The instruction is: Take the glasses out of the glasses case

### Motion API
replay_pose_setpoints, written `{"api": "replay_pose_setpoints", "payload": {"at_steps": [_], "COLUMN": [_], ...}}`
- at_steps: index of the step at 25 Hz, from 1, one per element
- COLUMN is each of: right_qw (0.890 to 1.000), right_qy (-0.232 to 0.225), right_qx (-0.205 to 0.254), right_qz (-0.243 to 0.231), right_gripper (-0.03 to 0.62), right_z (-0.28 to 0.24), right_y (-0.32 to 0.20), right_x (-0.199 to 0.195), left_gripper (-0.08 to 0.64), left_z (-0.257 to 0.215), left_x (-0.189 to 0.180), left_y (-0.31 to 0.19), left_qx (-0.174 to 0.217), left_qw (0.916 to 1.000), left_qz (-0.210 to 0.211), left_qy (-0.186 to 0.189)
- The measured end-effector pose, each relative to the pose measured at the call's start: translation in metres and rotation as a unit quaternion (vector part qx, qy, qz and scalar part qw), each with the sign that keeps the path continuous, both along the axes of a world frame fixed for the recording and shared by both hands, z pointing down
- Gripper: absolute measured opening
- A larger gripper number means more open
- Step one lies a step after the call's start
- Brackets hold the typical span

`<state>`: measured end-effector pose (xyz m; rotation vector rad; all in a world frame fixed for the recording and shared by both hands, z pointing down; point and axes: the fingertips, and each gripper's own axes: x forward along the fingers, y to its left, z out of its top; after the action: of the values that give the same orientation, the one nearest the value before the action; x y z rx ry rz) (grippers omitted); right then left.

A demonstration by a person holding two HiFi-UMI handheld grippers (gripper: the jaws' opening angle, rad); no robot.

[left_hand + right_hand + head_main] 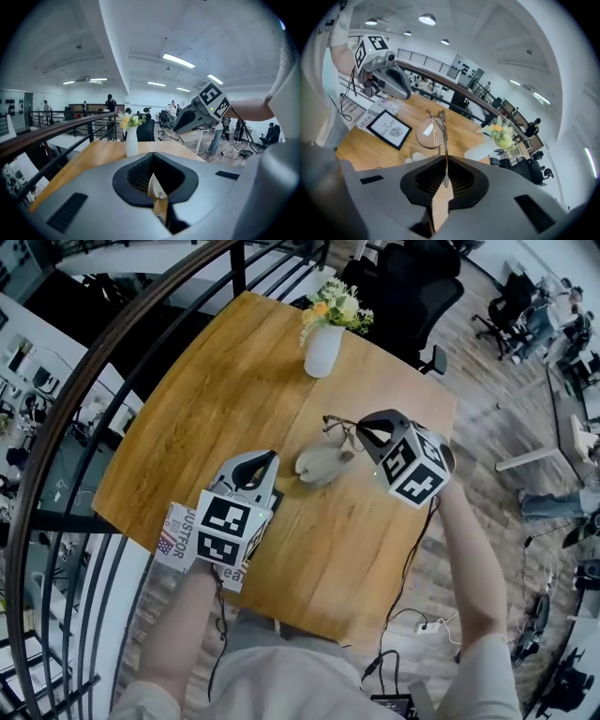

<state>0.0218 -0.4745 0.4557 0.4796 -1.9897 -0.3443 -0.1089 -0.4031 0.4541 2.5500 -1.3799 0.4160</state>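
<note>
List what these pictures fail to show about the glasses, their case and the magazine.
Glasses case, head view: small, pale; open or closed cannot be told.
Glasses, right gripper view: edge-on, the near lens hides the second.
Magazine, head view: the left gripper covers most of it.
Left gripper view: its own body fills the lower frame; no case shows.

- We had bright, even light from ceiling strip lamps (178,60) and round downlights (427,19).
- Shadows on the wooden table (216,409) were soft and faint.
- A pale glare patch sat on one lens of the glasses (426,132).
- Both gripper views bowed hard at the rim, with black corners.
- The left gripper (156,192) and right gripper (444,185) looked blurred up close.
</note>
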Motion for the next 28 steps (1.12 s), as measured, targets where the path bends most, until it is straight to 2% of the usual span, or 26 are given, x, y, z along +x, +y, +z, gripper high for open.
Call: {"api": "replay_pose_setpoints", "payload": {"at_steps": [3, 5, 10, 14, 19, 22, 25, 28], "right_qw": [0.997, 0.991, 0.962, 0.929, 0.881, 0.854, 0.826, 0.800], "right_qy": [-0.066, -0.106, -0.217, -0.290, -0.376, -0.424, -0.473, -0.514], "right_qx": [0.034, 0.066, 0.127, 0.179, 0.227, 0.234, 0.226, 0.210], "right_qz": [0.029, 0.049, 0.107, 0.144, 0.174, 0.190, 0.207, 0.226], "right_gripper": [0.040, 0.040, 0.040, 0.040, 0.039, 0.039, 0.040, 0.040], "right_z": [-0.054, -0.094, -0.176, -0.224, -0.274, -0.286, -0.289, -0.282], "right_y": [0.020, 0.029, 0.055, 0.088, 0.134, 0.161, 0.187, 0.211], "right_x": [0.002, 0.007, 0.026, 0.046, 0.073, 0.085, 0.096, 0.107], "left_gripper": [0.015, 0.015, 0.015, 0.015, 0.015, 0.015, 0.015, 0.015], "left_z": [-0.038, -0.066, -0.133, -0.178, -0.217, -0.232, -0.246, -0.247], "left_x": [0.000, 0.002, 0.003, 0.003, 0.008, 0.009, 0.004, -0.001], "left_y": [0.011, 0.015, 0.025, 0.045, 0.068, 0.080, 0.094, 0.110], "left_qx": [0.040, 0.064, 0.130, 0.177, 0.224, 0.253, 0.281, 0.291], "left_qw": [0.9989, 0.9972, 0.9906, 0.9831, 0.9736, 0.9666, 0.9594, 0.9565], "left_qz": [0.014, 0.027, 0.036, 0.047, 0.043, 0.039, 0.023, 0.009], "left_qy": [-0.022, -0.029, -0.019, -0.010, -0.008, -0.019, -0.011, -0.008]}}
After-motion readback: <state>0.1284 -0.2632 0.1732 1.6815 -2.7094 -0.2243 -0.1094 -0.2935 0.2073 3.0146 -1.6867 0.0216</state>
